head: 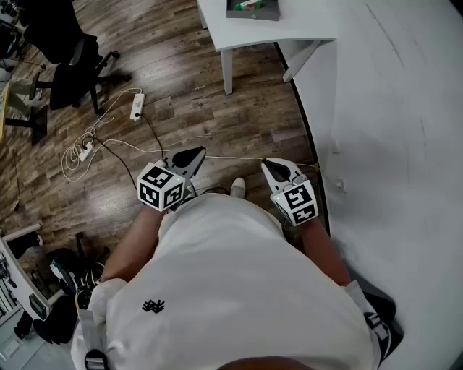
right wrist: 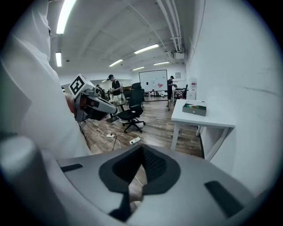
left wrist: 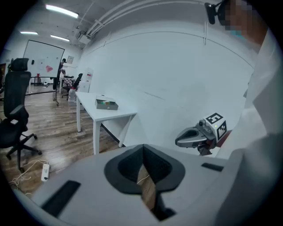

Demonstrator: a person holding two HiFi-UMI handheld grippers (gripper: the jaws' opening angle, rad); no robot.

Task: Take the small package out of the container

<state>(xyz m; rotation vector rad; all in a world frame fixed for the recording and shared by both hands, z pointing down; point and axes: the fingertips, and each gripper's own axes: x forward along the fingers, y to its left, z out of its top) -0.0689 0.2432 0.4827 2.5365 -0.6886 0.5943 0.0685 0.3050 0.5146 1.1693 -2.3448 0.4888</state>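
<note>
A grey open container (head: 253,9) with something green inside stands on a white table (head: 289,30) far ahead of me. The same container (left wrist: 106,104) (right wrist: 195,108) shows small in both gripper views. I hold my left gripper (head: 190,154) and right gripper (head: 274,167) close to my waist, over the wooden floor and well short of the table. Both have their jaws closed together with nothing between them. The left gripper view catches the right gripper (left wrist: 181,141) at its right. In the right gripper view, the left gripper (right wrist: 110,108) appears at the left.
A white wall (head: 398,108) runs along my right. A black office chair (head: 72,65), a power strip (head: 137,105) and loose cables (head: 79,155) lie on the floor to the left. Several people and a whiteboard (right wrist: 154,78) are far off in the room.
</note>
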